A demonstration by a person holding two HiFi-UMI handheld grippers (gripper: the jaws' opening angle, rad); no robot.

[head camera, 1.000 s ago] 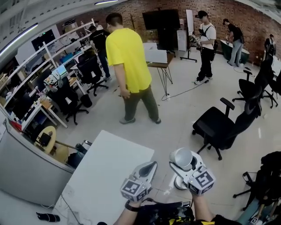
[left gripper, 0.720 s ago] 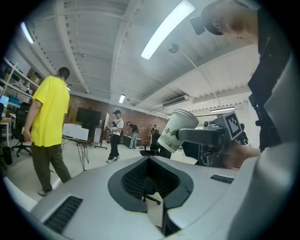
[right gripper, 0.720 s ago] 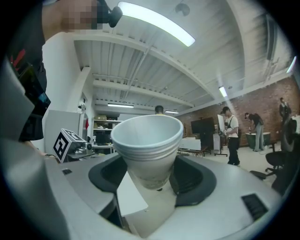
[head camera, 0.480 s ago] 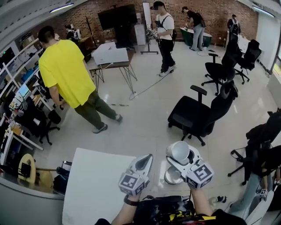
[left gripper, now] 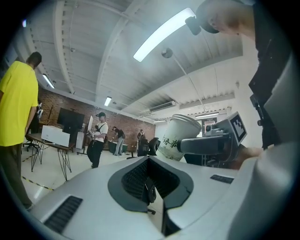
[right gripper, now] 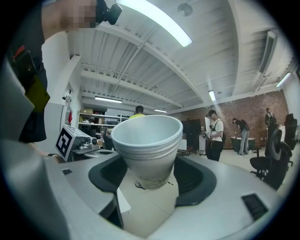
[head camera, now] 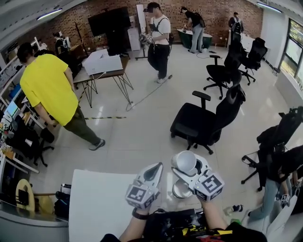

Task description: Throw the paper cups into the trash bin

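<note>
Above the pale office floor, just off the right edge of a white table (head camera: 102,203), a nested stack of paper cups (head camera: 184,161) stands mouth-up and slightly tilted, pinched low on its sides between the two jaws of the right gripper (head camera: 187,171). The left gripper (head camera: 157,168) hangs close beside it over the table's edge, its jaws pressed together on nothing.

The right gripper view alone shows the cups' white inside and several rolled rims stacked one under another, with a smudged patch near the base. The left gripper view alone shows the outer wall, where green characters are printed; they are too small to read with certainty. It also catches the black-and-white square marker on the right gripper's cube.

Only the head view takes in the room below: a black office chair (head camera: 203,120) just beyond the cups, more chairs toward the windows, a person in a yellow shirt (head camera: 45,90) walking at the left, and a person in a white shirt (head camera: 158,35) standing before the brick wall (head camera: 213,8). A dark screen (head camera: 109,21) stands against that wall, its face blank from here.
</note>
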